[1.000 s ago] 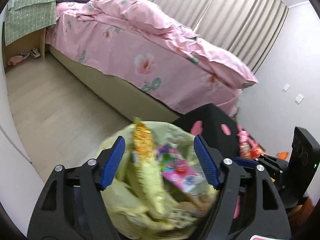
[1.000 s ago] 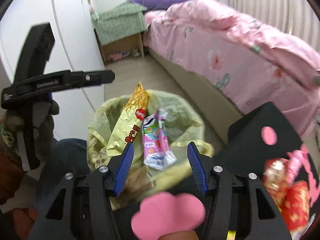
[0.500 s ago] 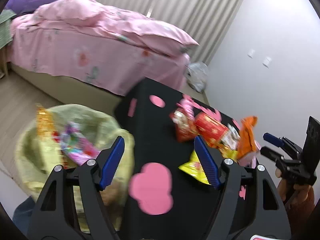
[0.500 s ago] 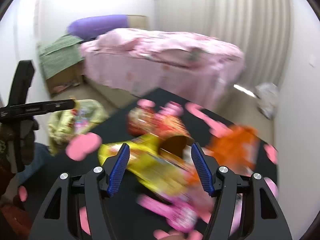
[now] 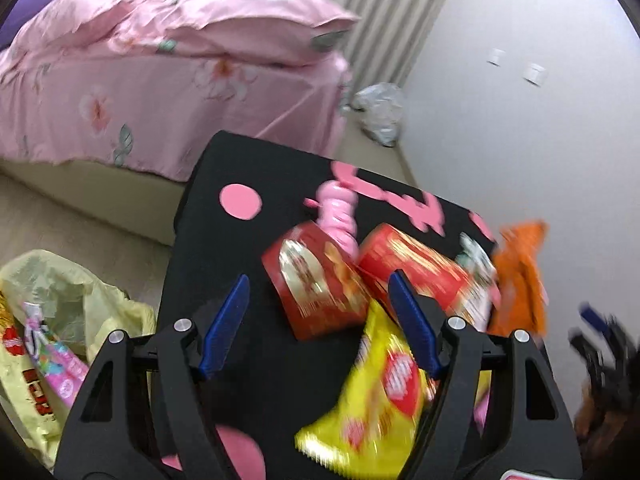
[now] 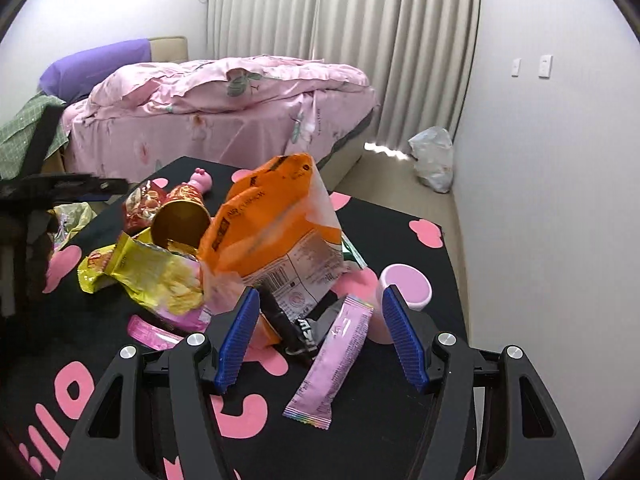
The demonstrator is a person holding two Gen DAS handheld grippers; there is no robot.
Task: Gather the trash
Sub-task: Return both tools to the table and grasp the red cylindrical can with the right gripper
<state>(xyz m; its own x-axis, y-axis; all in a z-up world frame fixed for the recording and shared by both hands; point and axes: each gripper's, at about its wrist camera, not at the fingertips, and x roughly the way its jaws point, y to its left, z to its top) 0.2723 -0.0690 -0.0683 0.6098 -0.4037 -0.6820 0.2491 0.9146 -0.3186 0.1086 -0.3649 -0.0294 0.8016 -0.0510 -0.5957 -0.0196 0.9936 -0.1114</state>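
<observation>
A black table with pink shapes (image 6: 400, 232) (image 5: 248, 168) carries a heap of snack wrappers. In the right wrist view my right gripper (image 6: 318, 334) is open and empty over a pink sachet (image 6: 336, 356) and a black wrapper (image 6: 298, 334), just below an orange bag (image 6: 272, 216). A yellow bag (image 6: 144, 276) and a gold-lined red tube (image 6: 182, 216) lie left of it. In the left wrist view my left gripper (image 5: 320, 324) is open and empty above a red packet (image 5: 316, 280), a red tube (image 5: 412, 260) and a yellow bag (image 5: 380, 392). The yellow trash bag (image 5: 52, 304) with wrappers inside sits at the table's left.
A pink cup (image 6: 404, 292) stands on the table by my right fingers. A pink toy (image 5: 340, 216) lies behind the red packet. A pink bed (image 6: 224, 112) stands beyond the table. A white plastic bag (image 6: 434, 160) lies by the curtain. The other gripper shows at far left (image 6: 36, 192).
Both grippers have swung from the trash bag to the table. The left now faces the red and yellow packets; the right has closed in on the orange bag and pink sachet.
</observation>
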